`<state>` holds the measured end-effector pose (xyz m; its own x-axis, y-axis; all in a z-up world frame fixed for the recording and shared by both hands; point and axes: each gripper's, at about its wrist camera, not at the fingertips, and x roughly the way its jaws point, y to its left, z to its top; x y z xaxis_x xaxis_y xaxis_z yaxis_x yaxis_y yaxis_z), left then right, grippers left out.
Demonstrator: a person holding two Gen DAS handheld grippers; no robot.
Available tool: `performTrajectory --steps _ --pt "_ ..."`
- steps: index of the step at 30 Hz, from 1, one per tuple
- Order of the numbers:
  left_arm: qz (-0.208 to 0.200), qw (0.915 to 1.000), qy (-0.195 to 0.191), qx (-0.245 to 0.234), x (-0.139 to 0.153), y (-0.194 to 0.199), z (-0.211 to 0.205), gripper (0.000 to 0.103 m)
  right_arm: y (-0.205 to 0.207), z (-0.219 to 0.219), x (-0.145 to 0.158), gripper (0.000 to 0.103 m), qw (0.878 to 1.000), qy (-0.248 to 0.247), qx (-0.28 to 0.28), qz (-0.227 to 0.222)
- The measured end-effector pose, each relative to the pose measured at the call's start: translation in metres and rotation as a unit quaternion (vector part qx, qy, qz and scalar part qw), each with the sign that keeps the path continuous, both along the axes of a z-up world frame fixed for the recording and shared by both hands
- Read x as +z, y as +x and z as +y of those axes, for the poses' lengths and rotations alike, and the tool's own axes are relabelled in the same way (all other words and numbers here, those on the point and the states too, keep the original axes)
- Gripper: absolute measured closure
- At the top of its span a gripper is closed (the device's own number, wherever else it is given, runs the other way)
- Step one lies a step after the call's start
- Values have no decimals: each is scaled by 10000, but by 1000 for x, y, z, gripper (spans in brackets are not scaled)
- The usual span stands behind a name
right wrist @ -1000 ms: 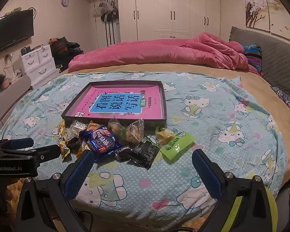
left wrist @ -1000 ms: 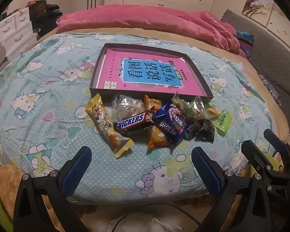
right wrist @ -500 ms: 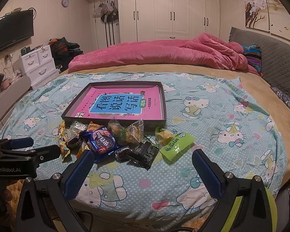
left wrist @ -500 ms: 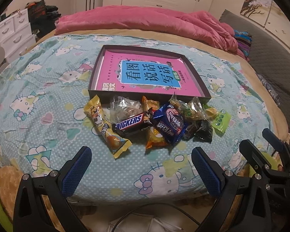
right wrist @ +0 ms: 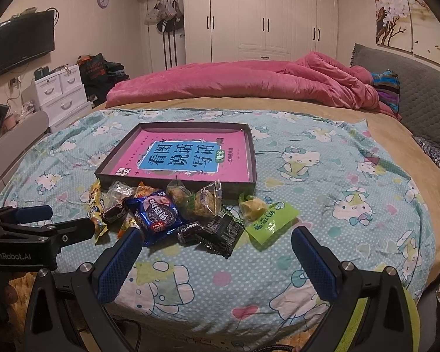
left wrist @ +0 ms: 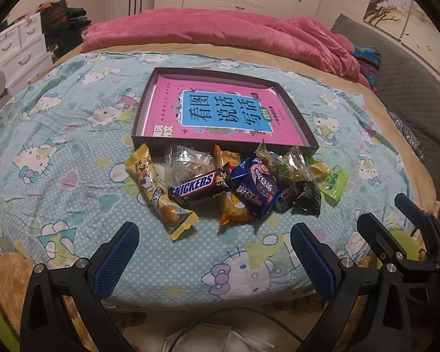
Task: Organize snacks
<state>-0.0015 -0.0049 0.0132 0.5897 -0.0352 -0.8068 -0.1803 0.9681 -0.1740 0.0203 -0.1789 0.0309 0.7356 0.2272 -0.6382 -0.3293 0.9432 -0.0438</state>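
- The left gripper hangs over the near edge of a bed; its two blue-padded fingers are spread wide apart and hold nothing.
- The right gripper is also low at the bed's edge, its fingers likewise wide apart and empty. It appears in the left wrist view off to the right of the left fingers.
- A pile of snacks lies on a blue cartoon-cat bedsheet, just ahead of and between the left fingers.
- In that pile, a Snickers bar sits straight ahead of the left fingers, with a long yellow packet touching it on the left-finger side.
- A blue cookie packet lies just to the right of the bar, overlapping an orange packet.
- From the right wrist view, the blue cookie packet is just beyond the left finger tip, and a black packet lies ahead, between the fingers.
- A green packet sits ahead nearer the right finger, touching a small yellow sweet.
- Beyond the pile, touching its far side, is a shallow dark tray holding a pink book with Chinese lettering.
- Farther back, well beyond the fingers, a pink quilt is heaped across the bed.
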Motion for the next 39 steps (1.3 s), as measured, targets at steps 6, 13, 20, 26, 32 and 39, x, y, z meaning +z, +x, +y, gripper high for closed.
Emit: performTrajectory --steps 6,13,20,26,32,39 --pt "14 10000 -11 11 0 0 2 0 0 0 0 0 10000 4 4 -10" --pt "25 10000 -17 6 -2 0 3 0 0 0 -1 0 10000 7 4 -14" --pt "41 10000 -50 -19 -3 0 3 0 0 0 -1 0 10000 8 1 -7" --pt "57 9999 -115 -47 -5 1 3 0 1 -1 -3 0 10000 18 -20 25" --pt "115 9997 -238 8 -9 3 9 0 5 -1 -7 0 9999 56 -28 96" --pt "215 9988 -357 249 -16 7 25 0 10 0 -10 0 9999 78 10 151"
